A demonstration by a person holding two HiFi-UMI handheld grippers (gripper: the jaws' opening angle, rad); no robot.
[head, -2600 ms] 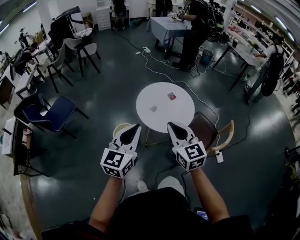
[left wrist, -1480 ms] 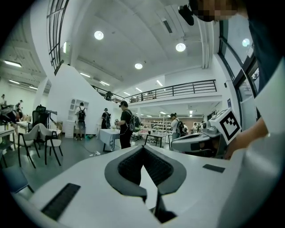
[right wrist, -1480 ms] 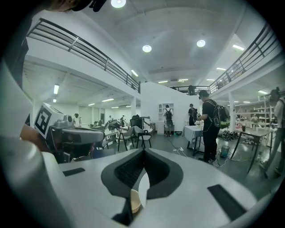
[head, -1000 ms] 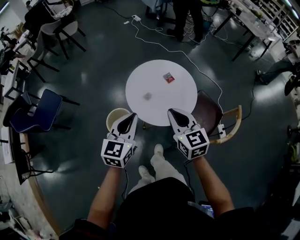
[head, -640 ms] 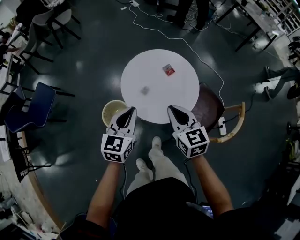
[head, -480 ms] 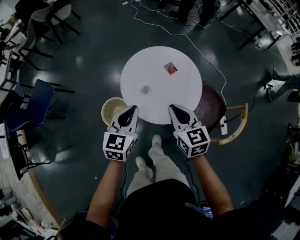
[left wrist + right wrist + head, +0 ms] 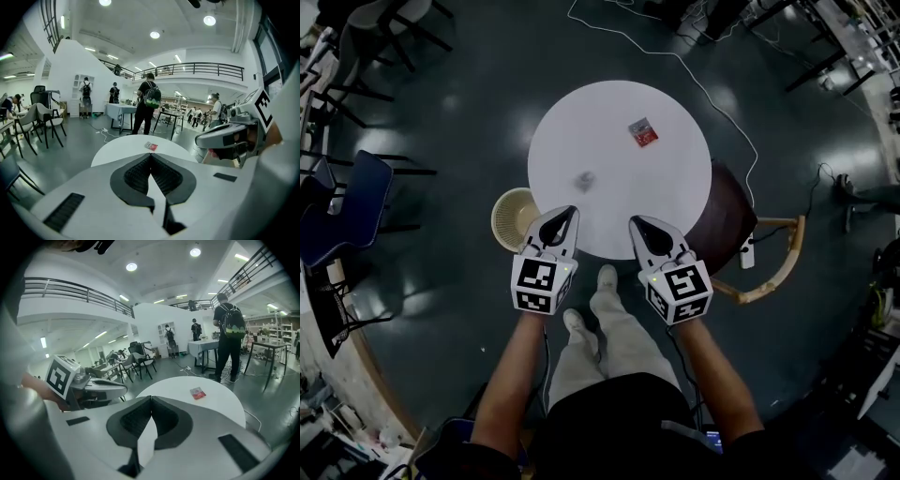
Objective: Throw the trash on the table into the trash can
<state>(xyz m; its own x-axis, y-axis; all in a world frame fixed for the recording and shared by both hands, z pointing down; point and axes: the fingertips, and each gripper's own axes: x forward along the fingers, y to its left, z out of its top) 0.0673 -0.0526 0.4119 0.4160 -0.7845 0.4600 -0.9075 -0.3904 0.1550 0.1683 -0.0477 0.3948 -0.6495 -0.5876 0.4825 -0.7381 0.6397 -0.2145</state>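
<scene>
At the near edge of the round white bench (image 7: pixel 661 192), the left tool (image 7: pixel 565 215) and right tool (image 7: pixel 637 225) hover fully closed and empty, short of a red wrapper (image 7: pixel 643 132).

You're in a big open lab or workshop hall, not a home. A dark glossy floor (image 7: pixel 441 122) spreads all round the round white surface (image 7: pixel 619 131). A white cable (image 7: pixel 712 94) trails across it toward 1 o'clock, and chairs (image 7: pixel 352 192) stand at 9 o'clock. In the left gripper view, at 12 o'clock, people with backpacks (image 7: pixel 151 96) stand at work tables (image 7: pixel 117 111). Above them are a railed balcony (image 7: pixel 201 69) and round ceiling lights (image 7: pixel 209 20).
</scene>
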